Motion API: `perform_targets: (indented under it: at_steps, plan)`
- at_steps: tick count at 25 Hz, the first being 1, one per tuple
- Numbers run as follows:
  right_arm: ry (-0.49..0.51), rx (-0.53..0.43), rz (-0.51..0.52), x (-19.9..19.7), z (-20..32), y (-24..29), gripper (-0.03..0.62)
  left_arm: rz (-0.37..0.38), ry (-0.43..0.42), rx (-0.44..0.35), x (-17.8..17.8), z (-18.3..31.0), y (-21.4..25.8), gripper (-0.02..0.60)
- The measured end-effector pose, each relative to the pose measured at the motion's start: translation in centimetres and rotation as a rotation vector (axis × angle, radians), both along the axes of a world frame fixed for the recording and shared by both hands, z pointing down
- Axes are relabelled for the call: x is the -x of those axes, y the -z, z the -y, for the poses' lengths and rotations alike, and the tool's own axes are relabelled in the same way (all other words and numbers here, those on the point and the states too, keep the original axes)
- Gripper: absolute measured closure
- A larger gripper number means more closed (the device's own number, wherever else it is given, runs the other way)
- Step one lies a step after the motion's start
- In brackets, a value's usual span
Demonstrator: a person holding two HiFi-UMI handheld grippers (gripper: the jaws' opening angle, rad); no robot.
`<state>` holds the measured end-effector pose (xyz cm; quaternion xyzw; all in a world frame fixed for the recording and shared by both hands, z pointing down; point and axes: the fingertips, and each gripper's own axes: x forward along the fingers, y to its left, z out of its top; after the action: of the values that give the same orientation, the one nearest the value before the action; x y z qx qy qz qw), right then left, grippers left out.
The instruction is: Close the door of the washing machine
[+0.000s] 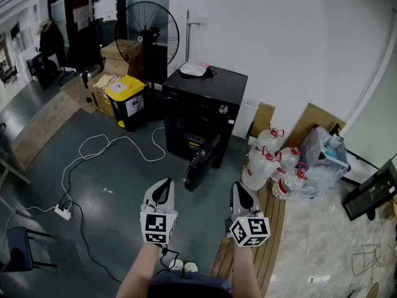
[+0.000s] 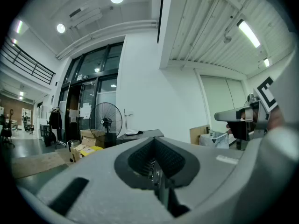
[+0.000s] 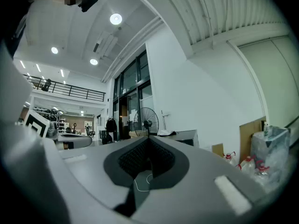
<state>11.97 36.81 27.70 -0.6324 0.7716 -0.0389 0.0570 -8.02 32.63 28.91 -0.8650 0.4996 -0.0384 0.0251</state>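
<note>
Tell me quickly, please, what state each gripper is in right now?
Left gripper: closed, holding nothing.
Right gripper: closed, holding nothing.

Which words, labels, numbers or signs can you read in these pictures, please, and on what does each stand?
No text can be read in any view.
White label on the yellow-lidded black bin: too small to read.
Paper sheets on the glass door: blurred.
Panel of the black washing machine: too small.
Cubes on the left gripper and right gripper: square patterns, no words.
</note>
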Motion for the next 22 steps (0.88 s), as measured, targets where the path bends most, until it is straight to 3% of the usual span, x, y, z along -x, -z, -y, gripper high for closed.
perform_targets:
  at_steps: [14, 22]
  plan:
    - [0.002, 0.001, 0.02, 0.1, 0.2, -0.2, 0.583, 0.008, 0.006, 0.007, 0.2, 0.1, -0.4, 0.574]
    - [0.005, 0.008, 0.012, -0.3, 0.1, -0.6, 0.583, 0.014, -0.039, 0.028, -1.4, -0.2, -1.2, 0.574]
